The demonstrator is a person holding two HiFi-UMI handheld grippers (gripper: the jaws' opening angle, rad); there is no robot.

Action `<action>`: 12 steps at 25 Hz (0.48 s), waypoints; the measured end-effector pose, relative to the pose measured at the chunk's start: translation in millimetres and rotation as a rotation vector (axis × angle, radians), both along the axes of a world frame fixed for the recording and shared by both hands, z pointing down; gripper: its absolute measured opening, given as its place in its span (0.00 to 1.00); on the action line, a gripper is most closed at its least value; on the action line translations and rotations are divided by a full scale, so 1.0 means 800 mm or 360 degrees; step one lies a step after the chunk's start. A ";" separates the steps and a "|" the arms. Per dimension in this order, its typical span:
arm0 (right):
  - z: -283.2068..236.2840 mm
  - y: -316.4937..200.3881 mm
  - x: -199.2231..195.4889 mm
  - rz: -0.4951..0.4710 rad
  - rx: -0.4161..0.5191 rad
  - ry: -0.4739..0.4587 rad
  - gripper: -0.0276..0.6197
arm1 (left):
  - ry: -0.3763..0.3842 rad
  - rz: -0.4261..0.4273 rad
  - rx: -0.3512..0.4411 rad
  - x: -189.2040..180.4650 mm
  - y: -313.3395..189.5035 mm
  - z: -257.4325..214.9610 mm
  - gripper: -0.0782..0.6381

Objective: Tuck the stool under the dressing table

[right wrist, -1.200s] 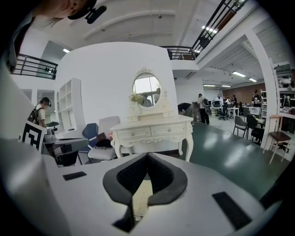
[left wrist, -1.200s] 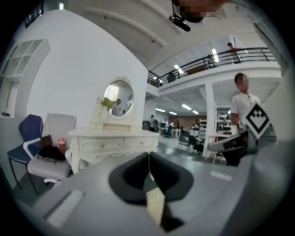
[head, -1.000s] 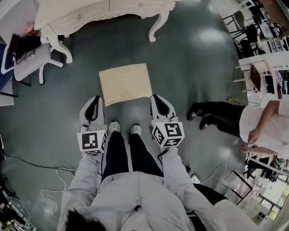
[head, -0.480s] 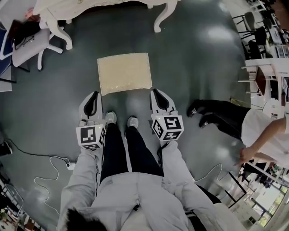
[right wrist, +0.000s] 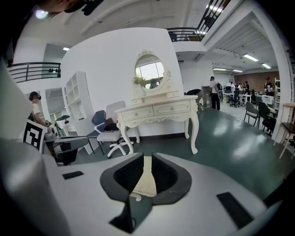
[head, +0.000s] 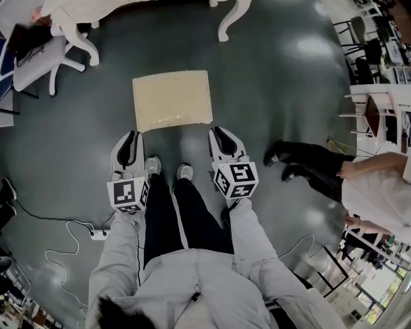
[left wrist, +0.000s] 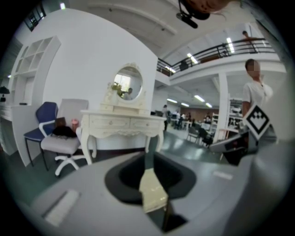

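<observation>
The stool [head: 172, 99], with a cream square cushion, stands on the dark floor in front of my feet. The white dressing table [head: 70, 14] is beyond it at the top of the head view, with only its legs and edge showing. My left gripper [head: 132, 140] hangs short of the stool's near left corner. My right gripper [head: 222, 136] hangs short of the near right corner. Neither touches the stool. Both pairs of jaws have just been opening and stand a narrow slit apart with nothing between them. The stool [left wrist: 152, 193] [right wrist: 146, 184] shows through each slit, with the mirrored table [left wrist: 122, 124] [right wrist: 159, 113] behind.
A white office chair [head: 38, 61] stands left of the table, with a blue chair [left wrist: 41, 124] beside it. Another person [head: 372, 189] stands at the right, shoes toward me. A cable and power strip [head: 97, 235] lie on the floor at my left. Tables and chairs [head: 376, 77] fill the far right.
Both grippers have sunk lower beside my legs. The stool and table now sit higher in the head view. The person at the right has shifted slightly.
</observation>
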State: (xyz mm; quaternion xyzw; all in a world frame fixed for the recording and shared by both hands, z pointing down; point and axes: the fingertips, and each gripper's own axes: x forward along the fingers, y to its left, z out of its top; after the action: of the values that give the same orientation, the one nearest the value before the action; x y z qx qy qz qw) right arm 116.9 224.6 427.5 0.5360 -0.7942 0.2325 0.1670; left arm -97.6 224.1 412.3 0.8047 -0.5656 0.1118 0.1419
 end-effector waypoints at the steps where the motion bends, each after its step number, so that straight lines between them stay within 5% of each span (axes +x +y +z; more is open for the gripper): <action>1: 0.006 0.001 0.001 -0.0009 -0.0010 0.0000 0.13 | -0.0002 -0.0006 -0.0006 0.001 0.002 0.006 0.20; 12: 0.090 -0.005 0.006 -0.0082 -0.0111 -0.0025 0.21 | -0.0053 -0.0062 -0.0098 0.000 0.007 0.088 0.25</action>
State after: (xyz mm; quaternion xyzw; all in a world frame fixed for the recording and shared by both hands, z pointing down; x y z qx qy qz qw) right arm 122.0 221.0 499.6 0.5073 -0.8005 0.2598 0.1852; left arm -97.3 229.9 482.5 0.7867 -0.5798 0.1397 0.1593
